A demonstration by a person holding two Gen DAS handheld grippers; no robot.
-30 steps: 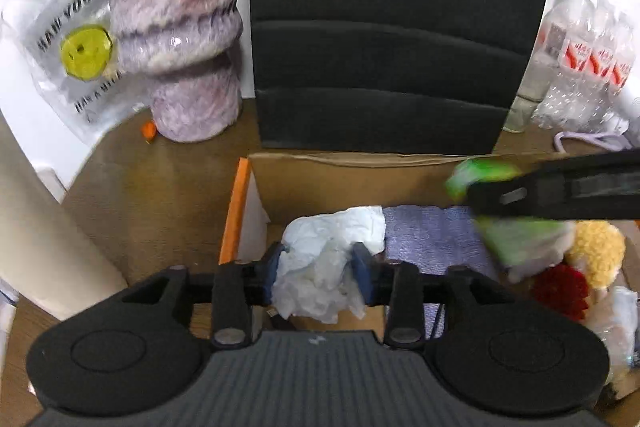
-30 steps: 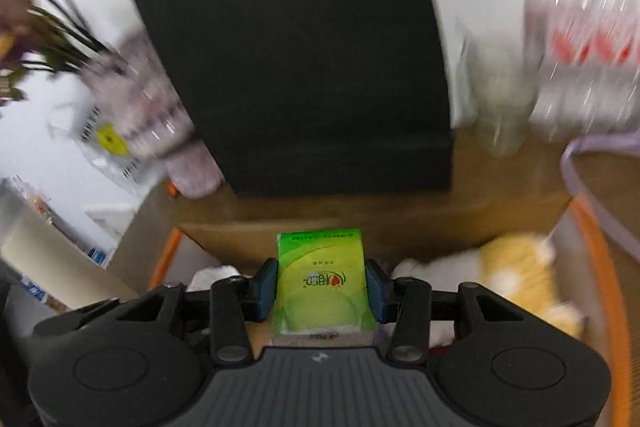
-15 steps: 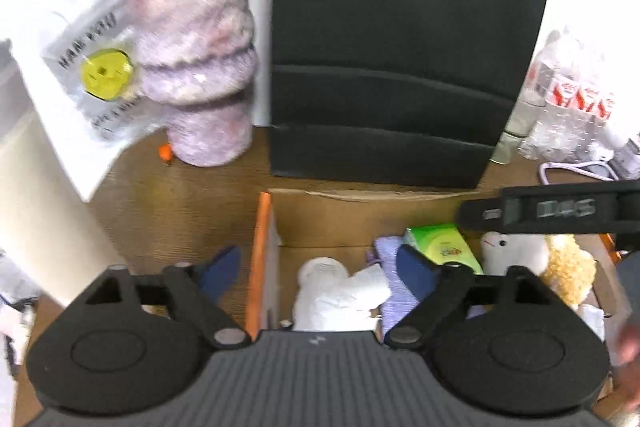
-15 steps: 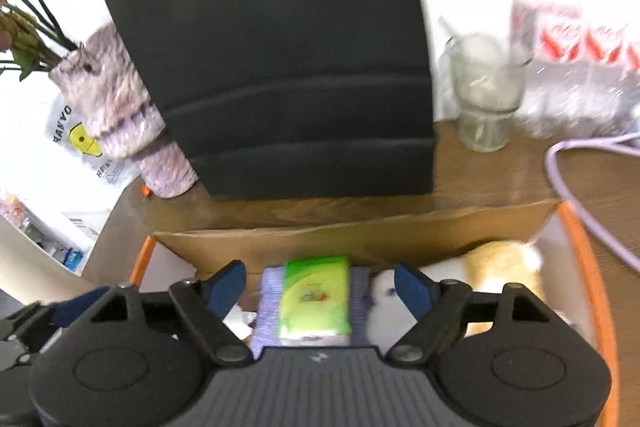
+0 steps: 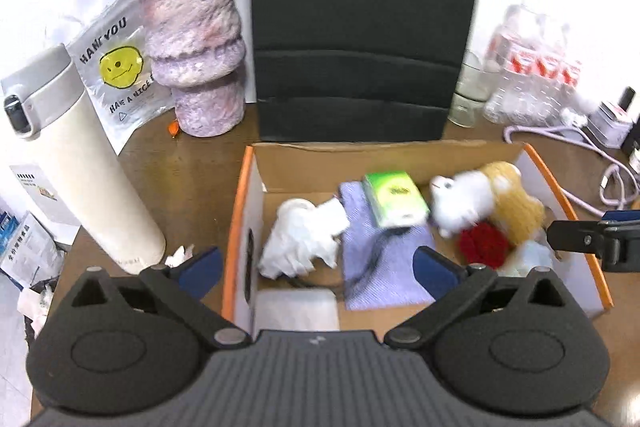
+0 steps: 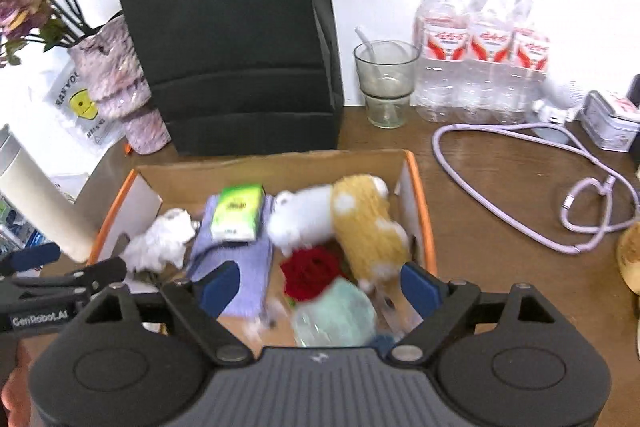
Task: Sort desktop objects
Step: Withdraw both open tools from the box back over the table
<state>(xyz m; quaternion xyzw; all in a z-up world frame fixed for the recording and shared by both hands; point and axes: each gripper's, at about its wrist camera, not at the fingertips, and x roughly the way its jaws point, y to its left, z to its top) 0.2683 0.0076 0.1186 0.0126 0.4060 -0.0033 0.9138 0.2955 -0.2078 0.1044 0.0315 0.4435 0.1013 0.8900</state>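
Where each held something a second ago, left tongs (image 5: 316, 263) and right tongs (image 6: 320, 283) opening, empty.

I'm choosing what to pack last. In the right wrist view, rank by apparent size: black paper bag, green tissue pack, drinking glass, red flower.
1. black paper bag
2. drinking glass
3. red flower and green tissue pack: about alike, and the blur leaves it unsure.

An office desk or home workspace: a wooden bench (image 6: 500, 195) with bottled water (image 6: 480, 59), a charging cable (image 6: 520, 187), a flower vase (image 5: 196, 55) and a thermos (image 5: 72, 163).
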